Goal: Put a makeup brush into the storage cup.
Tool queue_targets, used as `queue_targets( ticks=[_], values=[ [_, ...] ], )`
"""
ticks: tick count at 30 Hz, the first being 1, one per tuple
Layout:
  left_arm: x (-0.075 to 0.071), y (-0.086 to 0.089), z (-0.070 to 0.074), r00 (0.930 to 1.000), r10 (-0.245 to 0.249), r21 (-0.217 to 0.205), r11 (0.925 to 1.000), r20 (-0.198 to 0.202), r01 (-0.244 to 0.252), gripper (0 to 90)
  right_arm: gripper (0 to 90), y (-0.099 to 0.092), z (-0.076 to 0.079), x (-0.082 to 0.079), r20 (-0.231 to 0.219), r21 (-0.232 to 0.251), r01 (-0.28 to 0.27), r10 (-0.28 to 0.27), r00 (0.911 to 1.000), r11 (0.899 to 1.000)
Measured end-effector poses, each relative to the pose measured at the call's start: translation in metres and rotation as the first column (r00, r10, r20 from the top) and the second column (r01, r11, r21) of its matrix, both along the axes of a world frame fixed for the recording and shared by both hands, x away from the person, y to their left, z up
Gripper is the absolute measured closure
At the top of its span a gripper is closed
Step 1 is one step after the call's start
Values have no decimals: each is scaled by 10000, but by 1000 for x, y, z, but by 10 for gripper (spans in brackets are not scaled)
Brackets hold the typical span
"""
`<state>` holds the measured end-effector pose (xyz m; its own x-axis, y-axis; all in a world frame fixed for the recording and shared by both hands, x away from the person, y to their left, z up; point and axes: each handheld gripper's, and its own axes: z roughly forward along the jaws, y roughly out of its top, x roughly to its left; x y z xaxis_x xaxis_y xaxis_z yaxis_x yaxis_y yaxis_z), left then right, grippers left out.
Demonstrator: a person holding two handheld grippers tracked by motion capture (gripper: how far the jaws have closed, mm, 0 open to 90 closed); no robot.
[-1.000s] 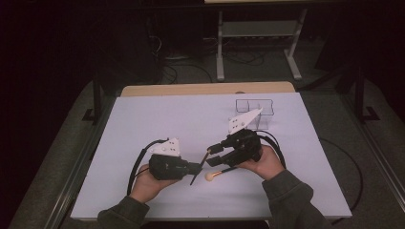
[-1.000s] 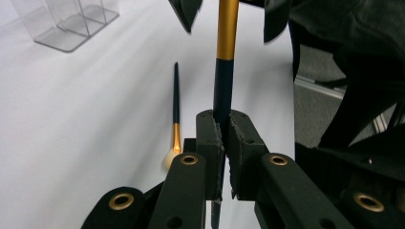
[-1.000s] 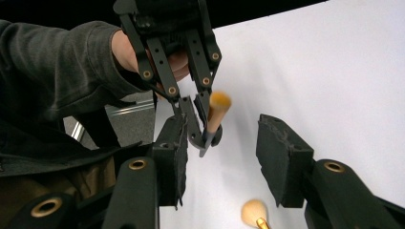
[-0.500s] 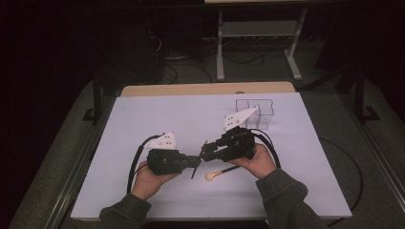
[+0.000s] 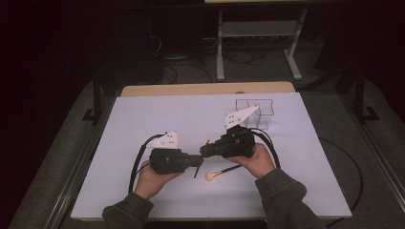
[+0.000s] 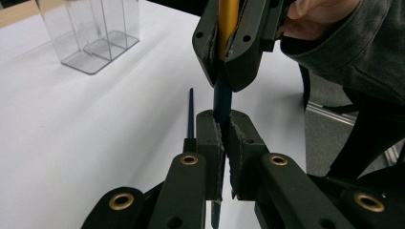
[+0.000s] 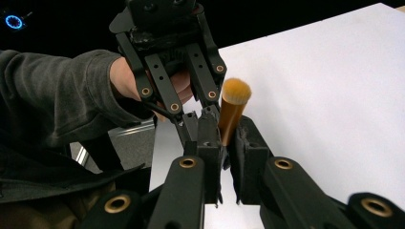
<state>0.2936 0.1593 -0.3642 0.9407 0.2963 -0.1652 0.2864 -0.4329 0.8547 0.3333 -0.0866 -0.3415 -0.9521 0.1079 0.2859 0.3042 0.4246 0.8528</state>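
Between your two hands, near the table's front edge, the makeup brush (image 7: 232, 110) hangs gripped at both ends — left gripper (image 5: 197, 160) clenched on its dark handle, right gripper (image 5: 204, 149) just closed on the gold ferrule. Ahead, the clear organizer (image 5: 254, 112) waits — delivery likely remains.

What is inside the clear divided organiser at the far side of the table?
Nothing visible: through the clear organiser walls the compartments look empty. In the high view the right gripper's grey plate covers its near left corner.

White table (image 5: 143, 124); clear compartment box (image 5: 255, 113) at far right; brush (image 5: 220, 171) near front
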Motion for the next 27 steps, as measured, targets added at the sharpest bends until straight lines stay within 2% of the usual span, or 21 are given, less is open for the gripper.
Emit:
queue_targets(
  ticks=[7, 10, 12, 17, 22, 23, 24, 27],
  values=[
    [1, -1, -1, 10000, -81, 97, 9999, -4, 81, 832, 829, 1, 1, -1, 117, -185, -65, 67, 9999, 9998],
    [0, -1, -1, 9998, -89, 61, 9999, -163, 90, 821, 829, 2, 3, -1, 137, -321, -126, 131, 9998, 9994],
    [-1, -1, -1, 9999, -85, 189, 9998, -146, 88, 804, 829, 2, 4, -2, 224, -440, -123, 133, 9997, 9990],
    [-3, 3, -1, 9998, 176, 369, 9992, -89, -173, 754, 829, -2, 8, 0, 335, -771, -88, 115, 9994, 9970],
    [-4, 14, -2, 9991, 432, 528, 9977, -39, -429, 725, 829, -9, 10, 2, 326, -1150, 91, -53, 9995, 9933],
    [-4, 16, -2, 9987, 518, 554, 9971, -5, -517, 721, 829, -10, 10, 4, 444, -1254, 136, -80, 9990, 9920],
    [-4, 18, -3, 9984, 569, 578, 9967, 5, -568, 717, 829, -11, 11, 4, 334, -1285, 190, -148, 9993, 9915],
    [-6, 23, -6, 9968, 798, 648, 9947, -3, -796, 705, 829, -15, 11, 8, 374, -1401, 277, -227, 9990, 9897]
  ],
)
